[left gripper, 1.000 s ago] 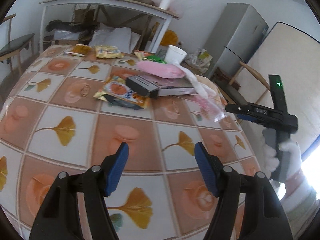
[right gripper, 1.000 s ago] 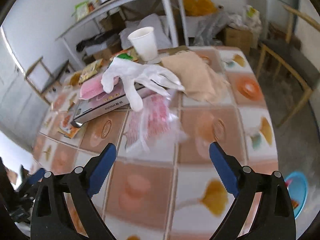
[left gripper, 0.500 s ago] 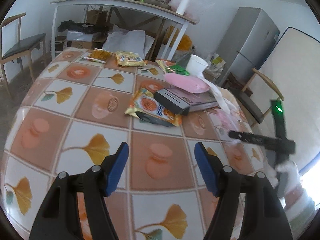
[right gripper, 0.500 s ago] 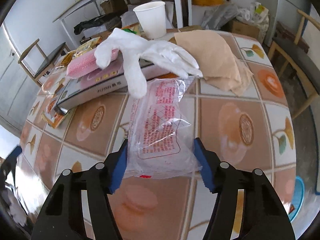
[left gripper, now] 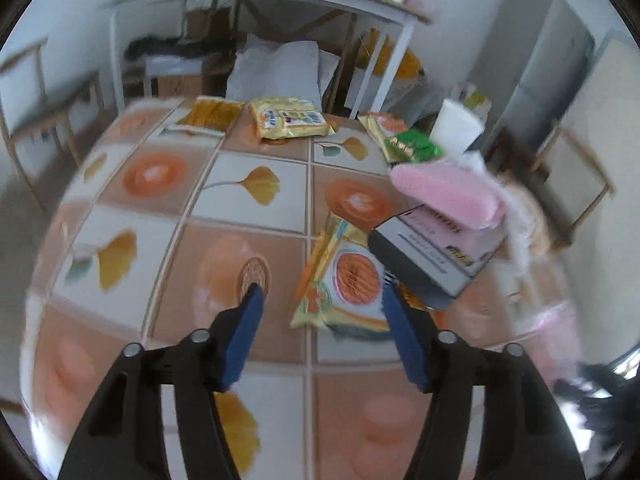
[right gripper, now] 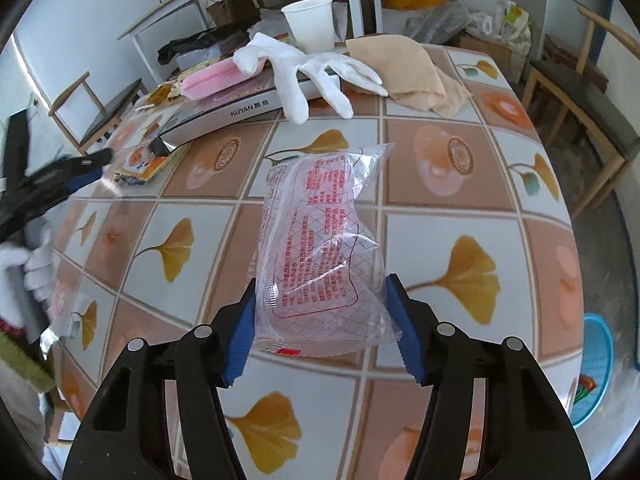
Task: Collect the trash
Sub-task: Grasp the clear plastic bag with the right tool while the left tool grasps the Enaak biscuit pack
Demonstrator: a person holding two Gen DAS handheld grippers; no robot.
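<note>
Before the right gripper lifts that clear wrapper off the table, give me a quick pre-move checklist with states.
1. Clear wrapper between the right gripper pads: ok, both blue pads touch its sides.
2. Grip firm enough to lift: cannot tell, the film is crumpled and only its near end is pinched.
3. Wrapper free of the white glove and box: ok, apart.
4. Left gripper clear of the right gripper's lift path: ok, off to the side, open, empty.
5. Orange snack packet lined up for the left gripper: ok, just ahead.
6. Bin location: cannot tell.
</note>
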